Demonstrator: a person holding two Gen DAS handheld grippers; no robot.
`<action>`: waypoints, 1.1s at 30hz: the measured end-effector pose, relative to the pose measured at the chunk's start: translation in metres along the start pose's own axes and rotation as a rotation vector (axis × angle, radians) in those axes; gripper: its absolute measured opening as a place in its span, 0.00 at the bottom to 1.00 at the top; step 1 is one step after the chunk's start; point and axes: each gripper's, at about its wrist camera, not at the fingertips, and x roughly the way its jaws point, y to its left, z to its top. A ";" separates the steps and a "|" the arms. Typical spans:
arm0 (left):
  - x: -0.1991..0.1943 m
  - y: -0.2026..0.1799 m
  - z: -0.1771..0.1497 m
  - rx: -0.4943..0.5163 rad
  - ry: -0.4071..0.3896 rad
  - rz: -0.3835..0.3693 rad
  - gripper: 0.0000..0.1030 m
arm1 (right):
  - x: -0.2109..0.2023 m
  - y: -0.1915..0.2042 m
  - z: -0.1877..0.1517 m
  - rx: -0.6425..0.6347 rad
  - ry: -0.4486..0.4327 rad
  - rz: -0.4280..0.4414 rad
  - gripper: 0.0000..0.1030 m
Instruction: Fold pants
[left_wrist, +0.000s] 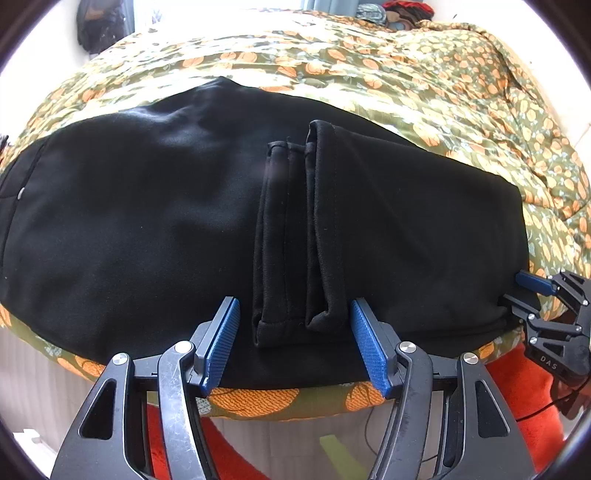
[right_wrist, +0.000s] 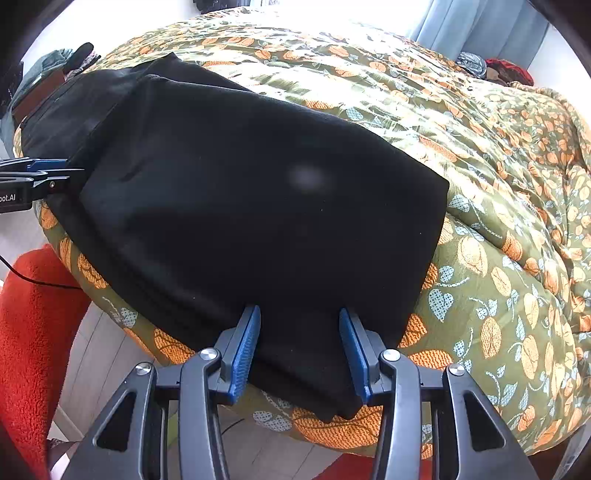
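Black pants (left_wrist: 147, 221) lie folded across the near edge of a bed; they also show in the right wrist view (right_wrist: 258, 192). The leg hems (left_wrist: 295, 240) lie on top near the middle, cuffs toward me. My left gripper (left_wrist: 295, 314) is open, its blue pads either side of the near cuff ends, holding nothing. My right gripper (right_wrist: 297, 321) is open, its pads straddling the near edge of the folded end, not clamped. The right gripper also shows in the left wrist view (left_wrist: 532, 291) at the pants' right end. The left gripper shows at the left edge of the right wrist view (right_wrist: 40, 173).
The bed has an olive quilt with orange pumpkins (right_wrist: 498, 221), rumpled at the far right. Red fuzzy fabric (right_wrist: 33, 314) and a pale floor (right_wrist: 96, 354) lie below the bed edge. A cable (right_wrist: 33, 280) runs over the red fabric. Clothes (right_wrist: 495, 70) are heaped at the far side.
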 end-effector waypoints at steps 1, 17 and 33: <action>0.000 -0.001 0.000 0.000 0.000 0.002 0.63 | -0.001 0.000 0.000 0.002 0.000 0.001 0.43; 0.002 -0.004 0.000 0.009 0.003 0.015 0.63 | 0.000 -0.003 0.000 0.010 -0.003 0.013 0.44; 0.002 -0.004 0.000 0.009 0.002 0.015 0.63 | 0.000 -0.003 -0.001 0.009 -0.003 0.013 0.44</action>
